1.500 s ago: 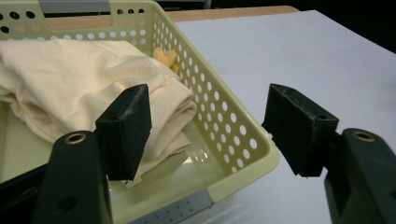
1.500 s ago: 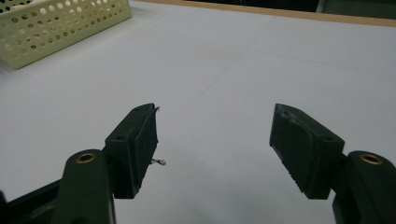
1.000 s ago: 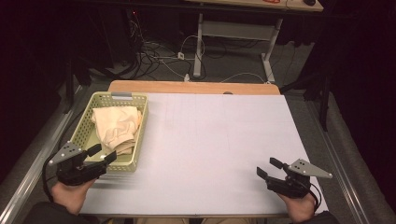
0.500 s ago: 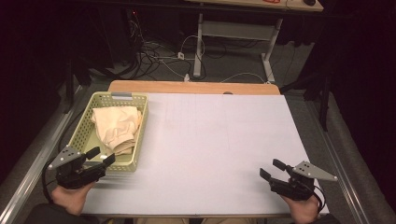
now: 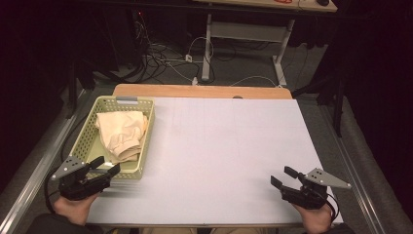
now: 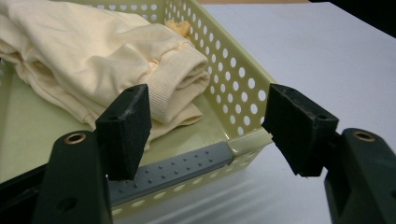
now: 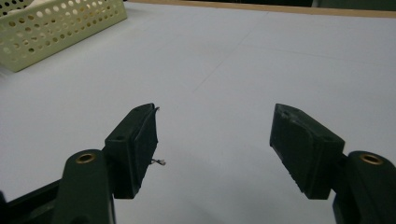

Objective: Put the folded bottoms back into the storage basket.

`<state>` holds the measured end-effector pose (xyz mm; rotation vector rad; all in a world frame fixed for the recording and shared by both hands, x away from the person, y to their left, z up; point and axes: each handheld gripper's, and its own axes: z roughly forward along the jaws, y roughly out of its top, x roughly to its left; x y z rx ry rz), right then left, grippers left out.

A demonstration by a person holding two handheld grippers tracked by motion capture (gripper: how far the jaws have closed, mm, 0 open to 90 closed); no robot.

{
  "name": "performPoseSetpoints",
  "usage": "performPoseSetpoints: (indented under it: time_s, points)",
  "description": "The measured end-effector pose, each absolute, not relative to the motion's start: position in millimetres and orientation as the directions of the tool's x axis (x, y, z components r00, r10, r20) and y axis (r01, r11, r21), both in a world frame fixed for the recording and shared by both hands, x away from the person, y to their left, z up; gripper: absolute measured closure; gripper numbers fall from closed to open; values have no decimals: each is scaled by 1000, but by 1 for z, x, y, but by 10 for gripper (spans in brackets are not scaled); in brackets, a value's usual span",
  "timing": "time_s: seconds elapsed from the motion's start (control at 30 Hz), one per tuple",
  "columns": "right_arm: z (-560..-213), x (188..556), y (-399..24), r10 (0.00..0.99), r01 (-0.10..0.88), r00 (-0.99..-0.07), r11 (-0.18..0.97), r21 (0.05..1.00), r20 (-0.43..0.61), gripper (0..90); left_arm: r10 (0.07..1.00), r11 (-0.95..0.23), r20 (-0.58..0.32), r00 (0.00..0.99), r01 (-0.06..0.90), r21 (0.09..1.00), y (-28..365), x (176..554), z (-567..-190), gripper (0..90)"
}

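Left gripper [image 5: 104, 166] is hovering at the near end of the basket [image 5: 86, 141], jaws spread wide and gripping nothing. The folded cream garment [image 6: 100, 58] is lying inside, just ahead, its long axis running away up the basket. Right gripper [image 5: 284, 177] is waiting well apart across the table [image 5: 229, 146], jaws parted too. The garment's underside is sitting hidden.

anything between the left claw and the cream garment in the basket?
Only the basket's near rim with its grey grip strip. In the left gripper view the open left claw sits just outside it, with the cream garment right behind.
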<state>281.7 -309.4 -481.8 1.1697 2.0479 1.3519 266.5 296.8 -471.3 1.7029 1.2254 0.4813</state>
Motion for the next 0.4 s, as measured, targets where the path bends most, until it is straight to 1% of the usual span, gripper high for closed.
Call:
performPoseSetpoints:
  time_s: [0.4]
  points:
    - [-482,283,-307,817,416,-568,182,891,98,326,887,-41,-201,417,504,863,296,266,-470,305]
